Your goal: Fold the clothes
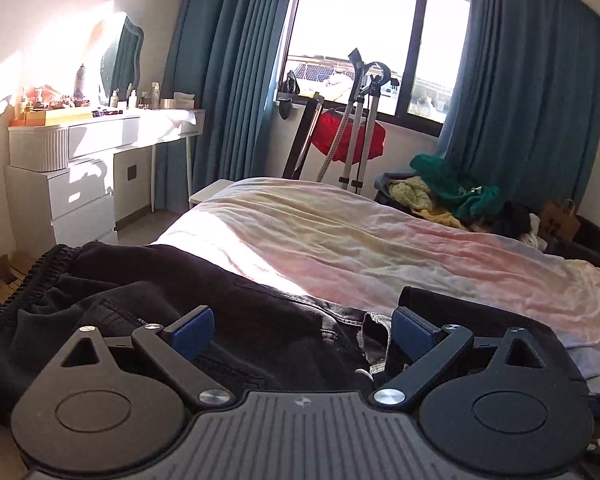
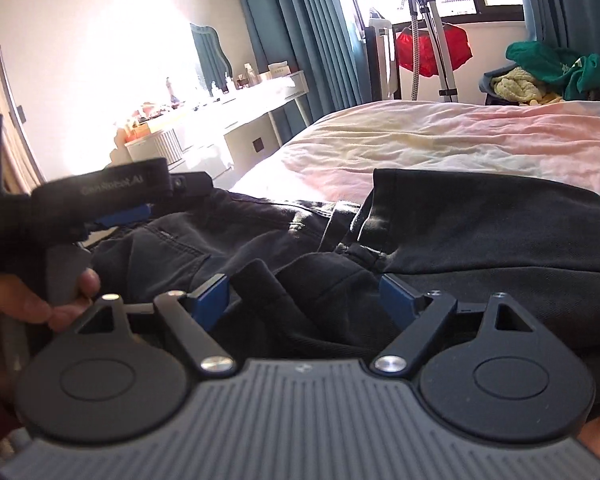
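Bedroom, daylight pouring through a window (image 1: 364,40) flanked by teal curtains (image 1: 228,72). Bed (image 1: 340,232) spread with a rumpled cover in washed pink, yellow and white, sunlit along its near-left part. White dressing table (image 1: 100,136) against the left wall, crowded with bottles and small boxes, a wavy-edged mirror (image 1: 126,56) standing on top. Garment steamer stand (image 1: 360,128) at the foot of the bed, a red item (image 1: 348,136) hanging on it. Heap of clothes, green (image 1: 456,188) and pale yellow among them, piled at the far right beyond the bed. Dark trousers (image 1: 204,280) lying crumpled across the near edge of the bed, elastic waistband (image 1: 32,280) bunched at the left in the left wrist view, a flatter folded leg (image 2: 500,224) stretching right in the right wrist view. Left gripper (image 1: 302,330) held low over the trousers, blue pads (image 1: 192,330) spread wide apart, dark cloth lying between them but not pinched. Right gripper (image 2: 304,300) likewise low and level just above the fabric, fingers parted wide, a ridge of cloth rising between the pads without being clamped. In the right wrist view, left gripper (image 2: 132,210) seen from the side at the left, a hand (image 2: 32,300) wrapped round its handle, blue pad tips near the trousers' left end.
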Demonstrator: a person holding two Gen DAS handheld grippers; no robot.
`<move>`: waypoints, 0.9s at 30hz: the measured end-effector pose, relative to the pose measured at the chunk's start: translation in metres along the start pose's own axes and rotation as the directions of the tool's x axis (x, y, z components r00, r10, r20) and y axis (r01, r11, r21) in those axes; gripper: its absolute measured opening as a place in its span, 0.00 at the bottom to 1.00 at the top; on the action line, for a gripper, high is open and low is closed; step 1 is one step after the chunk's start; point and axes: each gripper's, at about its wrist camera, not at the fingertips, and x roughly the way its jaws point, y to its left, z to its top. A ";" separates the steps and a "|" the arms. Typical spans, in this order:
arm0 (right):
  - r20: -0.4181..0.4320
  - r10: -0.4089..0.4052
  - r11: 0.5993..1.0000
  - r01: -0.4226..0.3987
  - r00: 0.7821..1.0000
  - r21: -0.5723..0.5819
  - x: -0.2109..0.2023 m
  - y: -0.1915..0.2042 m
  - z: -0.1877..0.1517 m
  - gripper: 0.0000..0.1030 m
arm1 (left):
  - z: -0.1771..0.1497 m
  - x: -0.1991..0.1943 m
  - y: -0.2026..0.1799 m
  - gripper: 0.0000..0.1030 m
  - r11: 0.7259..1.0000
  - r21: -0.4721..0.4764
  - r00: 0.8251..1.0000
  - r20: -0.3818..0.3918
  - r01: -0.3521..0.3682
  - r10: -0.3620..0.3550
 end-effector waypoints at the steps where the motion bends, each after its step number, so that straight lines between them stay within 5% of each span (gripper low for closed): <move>1: 0.021 -0.002 1.000 0.002 1.000 -0.003 -0.010 -0.002 0.003 0.82 | -0.002 0.001 -0.003 0.94 1.000 0.008 1.000 -0.006 0.009 -0.009; 6: 0.122 -0.130 0.991 0.128 0.984 0.027 -0.032 -0.031 0.014 0.82 | -0.019 0.013 -0.023 0.94 0.995 0.082 0.998 -0.039 0.053 -0.050; 9: 0.125 -0.280 0.960 0.279 0.952 0.024 -0.016 -0.059 0.010 0.82 | -0.031 0.022 -0.035 0.94 0.987 0.146 0.997 -0.058 0.060 -0.052; 12: 0.103 -0.350 0.937 0.347 0.931 0.050 0.000 -0.081 0.006 0.82 | -0.040 0.034 -0.044 0.94 0.981 0.185 0.996 -0.085 0.056 -0.040; 20: -0.027 -0.398 0.914 0.399 0.917 0.078 0.037 -0.106 -0.017 0.83 | -0.050 0.054 -0.041 0.96 0.978 0.206 0.989 -0.145 0.031 -0.001; 27: -0.046 -0.397 0.911 0.400 0.917 0.105 0.037 -0.108 -0.019 0.83 | -0.040 0.040 -0.024 0.95 0.987 0.159 0.988 -0.151 0.038 -0.014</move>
